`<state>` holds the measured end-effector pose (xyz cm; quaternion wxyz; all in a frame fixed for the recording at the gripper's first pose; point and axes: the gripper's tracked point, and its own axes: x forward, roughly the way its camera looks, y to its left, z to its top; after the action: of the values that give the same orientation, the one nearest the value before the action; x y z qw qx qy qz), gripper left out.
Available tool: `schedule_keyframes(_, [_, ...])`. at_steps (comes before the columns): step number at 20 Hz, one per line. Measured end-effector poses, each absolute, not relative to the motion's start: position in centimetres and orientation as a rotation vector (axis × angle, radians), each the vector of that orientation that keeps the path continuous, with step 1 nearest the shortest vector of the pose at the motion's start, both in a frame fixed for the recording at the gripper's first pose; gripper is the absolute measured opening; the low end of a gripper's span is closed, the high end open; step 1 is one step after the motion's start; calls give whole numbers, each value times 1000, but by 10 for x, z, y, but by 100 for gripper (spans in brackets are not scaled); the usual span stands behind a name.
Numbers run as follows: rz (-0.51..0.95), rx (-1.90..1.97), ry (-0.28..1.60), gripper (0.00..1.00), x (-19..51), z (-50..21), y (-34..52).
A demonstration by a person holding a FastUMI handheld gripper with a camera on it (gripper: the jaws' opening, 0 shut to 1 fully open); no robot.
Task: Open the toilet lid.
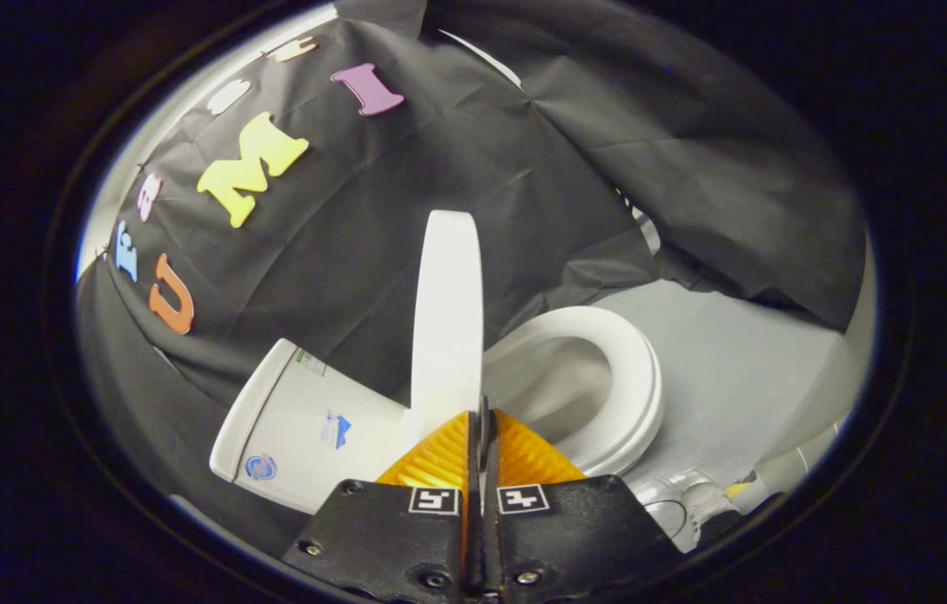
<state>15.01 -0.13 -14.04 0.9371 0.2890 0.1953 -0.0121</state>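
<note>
The gripper (480, 415) is rolled hard to one side, so the whole toilet appears tipped over on its flank in the gripper view, with the tank on one side of the fingers and the bowl on the other. The fingers (439, 457) are drawn together until barely a slit shows between them, and that slit runs straight up to the near edge of the toilet lid (446, 319). The lid's edge meets the fingertips right at that seam; whether a thin lip of it is pinched between them or merely rests against them cannot be told, since the fingertips cover the contact. The lid itself is lifted well clear of the seat and is seen edge-on, a tall white slab rising directly ahead of the fingers. To one side of it lies the toilet seat (620, 377), an open white ring over the bowl, uncovered. To the other side sits the tank (305, 424), a white box with small stickers on its face and its cover (251, 411) fitted on. Black cloth (372, 218) hangs close behind the tank and lid and drapes over the far side. Beyond the seat is pale grey floor (733, 369), and near the base of the toilet a hose fitting (695, 499) and a pale pipe (792, 466) lie on it.
</note>
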Motion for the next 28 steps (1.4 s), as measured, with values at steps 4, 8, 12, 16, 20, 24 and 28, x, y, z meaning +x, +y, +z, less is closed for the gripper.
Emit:
schedule_keyframes(4, [-21,503,372,4,149,-128,14])
schedule_keyframes(8, [-19,396,335,4,148,-118,29])
schedule_keyframes(12, [-16,373,322,4,145,-108,40])
schedule_keyframes(16, [-18,303,294,4,145,-100,61])
schedule_keyframes(20, [-25,240,269,4,144,-94,76])
schedule_keyframes(24, [-38,197,250,4,142,-92,85])
schedule_keyframes(28, [-39,147,234,4,142,-88,97])
